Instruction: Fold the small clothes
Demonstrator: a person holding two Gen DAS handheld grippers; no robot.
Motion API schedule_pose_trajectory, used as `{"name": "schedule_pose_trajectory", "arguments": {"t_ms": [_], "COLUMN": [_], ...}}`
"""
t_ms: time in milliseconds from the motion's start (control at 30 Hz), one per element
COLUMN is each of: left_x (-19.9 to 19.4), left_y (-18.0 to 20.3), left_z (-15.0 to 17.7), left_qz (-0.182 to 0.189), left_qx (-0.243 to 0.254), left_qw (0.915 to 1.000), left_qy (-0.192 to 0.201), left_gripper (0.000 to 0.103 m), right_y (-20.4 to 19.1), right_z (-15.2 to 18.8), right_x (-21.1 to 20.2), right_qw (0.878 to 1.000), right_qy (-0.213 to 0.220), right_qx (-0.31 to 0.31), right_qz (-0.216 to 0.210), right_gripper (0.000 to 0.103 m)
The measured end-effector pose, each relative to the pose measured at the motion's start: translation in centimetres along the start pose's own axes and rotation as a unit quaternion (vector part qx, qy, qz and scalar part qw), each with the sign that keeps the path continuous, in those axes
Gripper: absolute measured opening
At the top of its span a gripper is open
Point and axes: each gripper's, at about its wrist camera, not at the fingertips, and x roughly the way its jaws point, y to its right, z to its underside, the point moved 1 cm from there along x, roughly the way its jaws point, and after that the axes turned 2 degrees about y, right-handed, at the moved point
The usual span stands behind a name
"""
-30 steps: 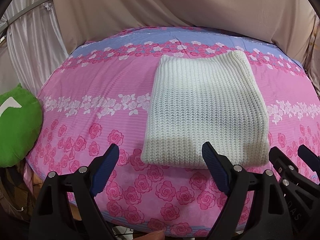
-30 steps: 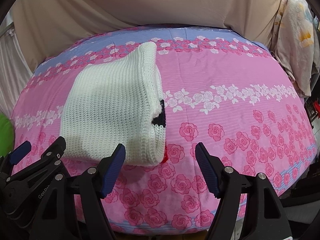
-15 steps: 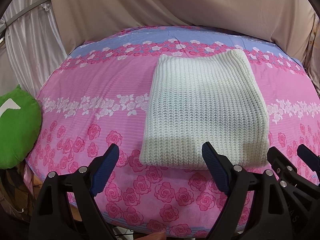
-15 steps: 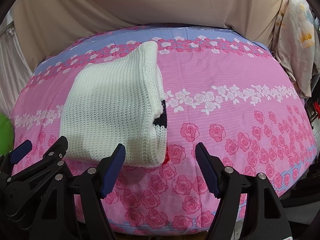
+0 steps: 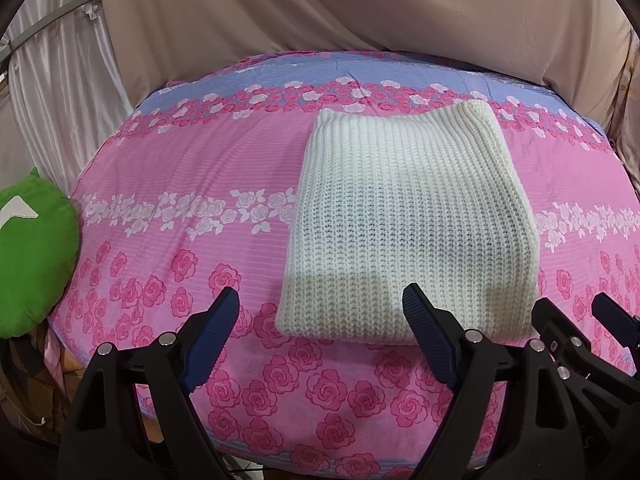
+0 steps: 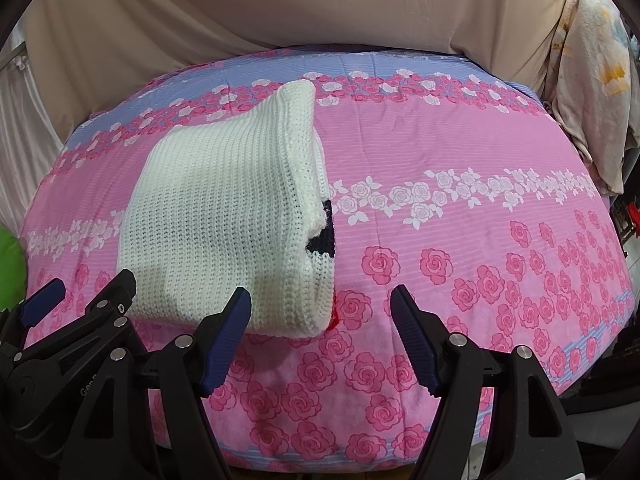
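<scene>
A white knitted garment (image 5: 408,220) lies folded into a rectangle on the pink rose-print bedsheet (image 5: 180,208). In the right wrist view the garment (image 6: 224,224) shows a black and red patch at its right edge. My left gripper (image 5: 322,320) is open and empty, held near the garment's front left corner. My right gripper (image 6: 320,316) is open and empty, near the garment's front right corner. Neither gripper touches the cloth. Each gripper also shows at the edge of the other's view.
A green cushion (image 5: 32,252) sits at the bed's left edge. Beige cloth (image 5: 360,12) hangs behind the bed. A pale flowered fabric (image 6: 592,80) hangs at the far right. Bare pink sheet (image 6: 480,216) lies right of the garment.
Both grippers have drawn back slightly from the garment and stay open. The folded garment has not moved.
</scene>
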Motion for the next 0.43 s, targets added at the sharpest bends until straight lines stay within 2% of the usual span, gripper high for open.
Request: {"name": "schedule_pose_trajectory", "arguments": {"t_ms": [433], "left_x": [0.45], "left_y": [0.08], "left_z": [-0.3], "left_qz": [-0.003], "left_qx": [0.002], "left_qw": [1.0], "left_qy": [-0.002], "left_gripper": [0.081], "right_y": [0.01], "right_z": [-0.11], "right_x": [0.32], "right_qw": [1.0], "right_qy": [-0.002], "right_qx": [-0.001], "right_qz": [0.0], "right_gripper": [0.07]}}
